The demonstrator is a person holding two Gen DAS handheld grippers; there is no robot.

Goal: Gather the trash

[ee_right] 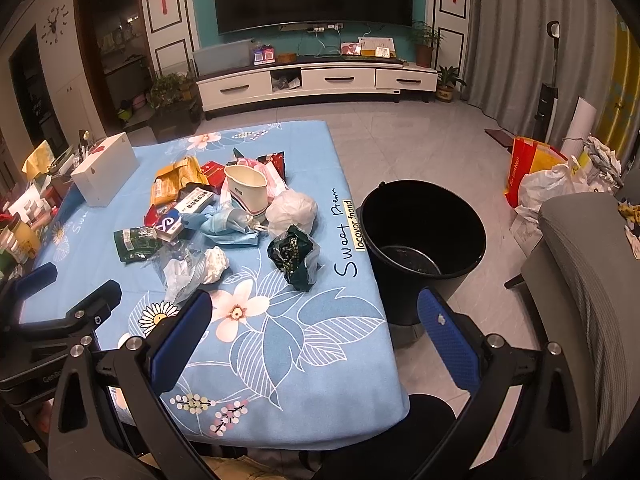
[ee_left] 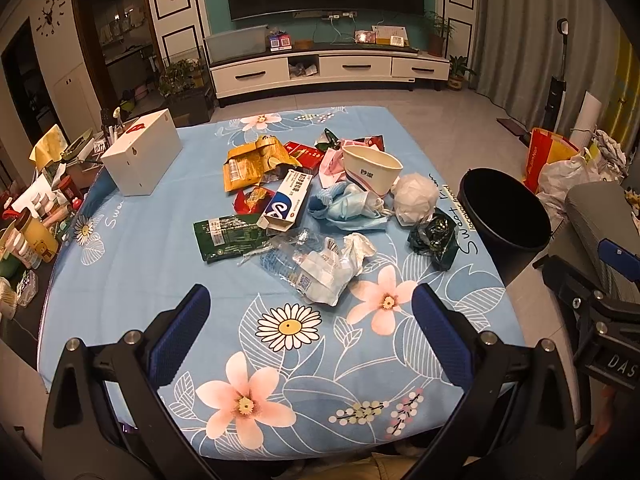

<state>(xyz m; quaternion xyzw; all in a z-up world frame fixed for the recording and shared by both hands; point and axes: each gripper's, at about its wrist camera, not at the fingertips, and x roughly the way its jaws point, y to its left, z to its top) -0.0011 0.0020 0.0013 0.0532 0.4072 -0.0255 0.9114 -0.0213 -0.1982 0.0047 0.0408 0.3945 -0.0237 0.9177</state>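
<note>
**Trash still piled on the table, bucket nearly bare**

Judging by the heap, collection has hardly begun. The black bucket [ee_right: 420, 232] stands on the floor just beside the table [ee_right: 304, 360] edge, with little visible inside. Beside it on the cloth lie the dark green wrapper [ee_right: 294, 258] nearest, then the white plastic ball [ee_right: 291, 209], paper cup [ee_right: 246, 190], blue masks [ee_right: 228, 222] and crumpled tissue [ee_right: 216, 264]. All remain to be moved. The left gripper [ee_left: 310, 320] and right gripper [ee_right: 316, 320] both hang spread and hold nothing.

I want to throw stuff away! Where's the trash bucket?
The black bucket stands on the floor just off the table's right edge, beside the dark green wrapper.
</note>
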